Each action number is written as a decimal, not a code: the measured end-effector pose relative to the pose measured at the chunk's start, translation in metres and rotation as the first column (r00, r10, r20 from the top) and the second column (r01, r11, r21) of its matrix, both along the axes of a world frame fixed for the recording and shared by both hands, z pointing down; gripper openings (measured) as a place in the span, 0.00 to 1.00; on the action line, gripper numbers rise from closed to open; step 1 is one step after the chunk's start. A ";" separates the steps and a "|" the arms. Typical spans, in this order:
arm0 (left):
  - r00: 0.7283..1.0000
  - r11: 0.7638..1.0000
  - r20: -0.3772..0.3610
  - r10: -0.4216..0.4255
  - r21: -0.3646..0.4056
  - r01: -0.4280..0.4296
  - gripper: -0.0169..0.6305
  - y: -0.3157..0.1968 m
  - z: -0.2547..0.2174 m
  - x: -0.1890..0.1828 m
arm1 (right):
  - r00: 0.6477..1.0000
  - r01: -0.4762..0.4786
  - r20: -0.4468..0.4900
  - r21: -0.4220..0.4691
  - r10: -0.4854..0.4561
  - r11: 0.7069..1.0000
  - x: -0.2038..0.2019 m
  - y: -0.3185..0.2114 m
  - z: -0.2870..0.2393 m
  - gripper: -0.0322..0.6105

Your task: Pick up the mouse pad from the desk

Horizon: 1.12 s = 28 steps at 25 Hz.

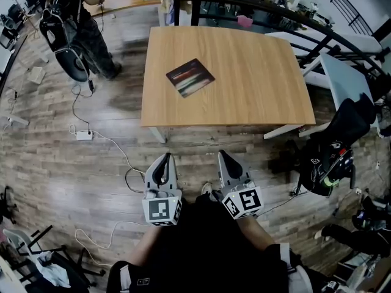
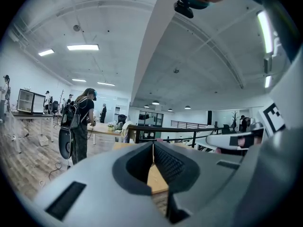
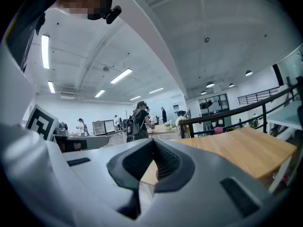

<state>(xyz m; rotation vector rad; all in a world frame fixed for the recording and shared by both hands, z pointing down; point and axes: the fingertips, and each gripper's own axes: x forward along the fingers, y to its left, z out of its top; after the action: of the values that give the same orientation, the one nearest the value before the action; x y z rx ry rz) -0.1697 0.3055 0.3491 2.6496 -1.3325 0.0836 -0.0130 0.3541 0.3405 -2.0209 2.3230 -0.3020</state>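
A dark, streaked square mouse pad (image 1: 190, 77) lies flat on the left half of the wooden desk (image 1: 256, 84) in the head view. Both grippers hang short of the desk's near edge, over the floor. My left gripper (image 1: 164, 161) is shut with nothing in it, its jaws meeting at the tips (image 2: 152, 145). My right gripper (image 1: 225, 159) is shut and empty too, tips touching (image 3: 154, 143). Both point level towards the desk, whose top (image 3: 246, 150) shows edge-on in the right gripper view. The pad itself is not visible in either gripper view.
A person with a backpack (image 1: 73, 23) stands at the far left by another table. Cables and a power strip (image 1: 84, 135) lie on the floor left of the desk. A black bag (image 1: 330, 163) sits at the right, with a railing (image 1: 287, 14) behind the desk.
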 end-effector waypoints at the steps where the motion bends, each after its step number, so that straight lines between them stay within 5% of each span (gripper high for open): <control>1: 1.000 1.000 0.000 0.000 -0.002 0.000 0.06 -0.002 0.000 -0.003 | 1.000 -0.002 -0.001 0.002 0.002 1.000 -0.002 -0.001 -0.001 0.10; 18: 0.997 0.997 -0.003 0.083 -0.001 -0.083 0.06 -0.040 0.002 -0.059 | 0.996 -0.093 -0.009 0.002 0.093 0.996 -0.059 -0.035 0.001 0.10; 28: 0.996 0.996 -0.016 0.087 -0.021 -0.087 0.06 -0.056 0.011 -0.052 | 0.997 -0.081 -0.018 -0.009 0.081 0.997 -0.056 -0.056 0.005 0.10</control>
<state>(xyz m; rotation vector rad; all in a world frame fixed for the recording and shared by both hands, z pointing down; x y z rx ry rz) -0.2215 0.2495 0.3597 2.6842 -1.2043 0.0896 -0.0691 0.2985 0.3451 -2.1244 2.2460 -0.2932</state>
